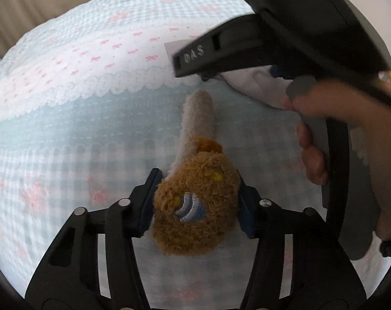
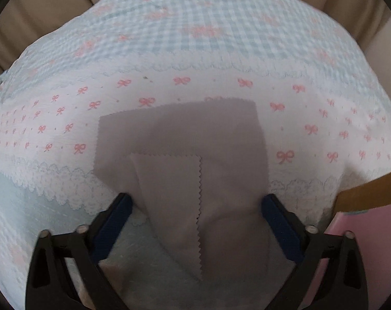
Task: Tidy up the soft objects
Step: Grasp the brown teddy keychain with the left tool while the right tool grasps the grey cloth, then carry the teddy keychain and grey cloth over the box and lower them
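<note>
My left gripper (image 1: 196, 196) is shut on a brown plush toy (image 1: 195, 206) with an embroidered eye and a cream-coloured limb (image 1: 198, 121) stretching away over the bed. The right gripper's black body (image 1: 286, 36) and the hand holding it are at the upper right of the left wrist view. In the right wrist view my right gripper (image 2: 195, 206) is open, its blue pads either side of a grey cloth (image 2: 180, 139) with zigzag edges. The cloth lies partly folded on the bedspread (image 2: 195, 38); the pads do not touch it.
The bedspread (image 1: 66, 103) is pale blue gingham with a white band of pink bows. A white soft item (image 1: 260, 87) lies under the right gripper. A cardboard box edge (image 2: 371, 191) and a pink surface (image 2: 363, 232) are at the right. Beige upholstery (image 2: 53, 7) lies beyond the bed.
</note>
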`<control>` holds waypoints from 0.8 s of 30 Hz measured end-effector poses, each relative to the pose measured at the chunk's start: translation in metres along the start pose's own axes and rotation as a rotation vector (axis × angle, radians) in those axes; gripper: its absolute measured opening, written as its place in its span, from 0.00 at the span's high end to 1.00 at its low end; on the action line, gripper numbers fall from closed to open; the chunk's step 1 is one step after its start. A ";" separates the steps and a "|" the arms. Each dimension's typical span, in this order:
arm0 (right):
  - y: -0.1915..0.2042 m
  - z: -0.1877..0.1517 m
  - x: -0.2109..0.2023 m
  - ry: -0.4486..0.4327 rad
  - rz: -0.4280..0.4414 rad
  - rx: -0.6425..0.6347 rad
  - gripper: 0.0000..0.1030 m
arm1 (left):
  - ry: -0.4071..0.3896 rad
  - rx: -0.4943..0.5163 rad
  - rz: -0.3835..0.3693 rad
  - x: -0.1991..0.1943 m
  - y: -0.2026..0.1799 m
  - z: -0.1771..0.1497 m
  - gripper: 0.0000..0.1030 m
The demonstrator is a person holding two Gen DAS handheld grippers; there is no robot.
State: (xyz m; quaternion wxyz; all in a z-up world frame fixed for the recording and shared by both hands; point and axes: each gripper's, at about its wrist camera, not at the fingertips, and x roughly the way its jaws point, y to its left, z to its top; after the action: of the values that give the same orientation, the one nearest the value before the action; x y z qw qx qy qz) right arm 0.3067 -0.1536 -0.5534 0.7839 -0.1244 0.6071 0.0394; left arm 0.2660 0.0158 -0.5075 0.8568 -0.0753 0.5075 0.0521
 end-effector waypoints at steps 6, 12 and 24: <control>0.005 -0.004 -0.013 -0.101 0.004 -0.025 0.56 | -0.018 -0.055 -0.061 -0.006 0.021 0.004 0.61; -0.009 -0.008 -0.022 -0.144 0.019 0.042 0.91 | -0.037 -0.132 -0.078 -0.012 0.043 0.009 0.61; 0.001 0.000 -0.070 -0.234 0.104 0.087 0.94 | -0.081 -0.139 -0.107 -0.055 0.054 0.021 0.61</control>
State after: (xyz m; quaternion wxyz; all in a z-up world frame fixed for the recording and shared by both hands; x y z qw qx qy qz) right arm 0.2881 -0.1459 -0.4861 0.8508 -0.0533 0.5184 0.0676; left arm 0.2486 0.0722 -0.4537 0.8708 -0.1592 0.4630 0.0442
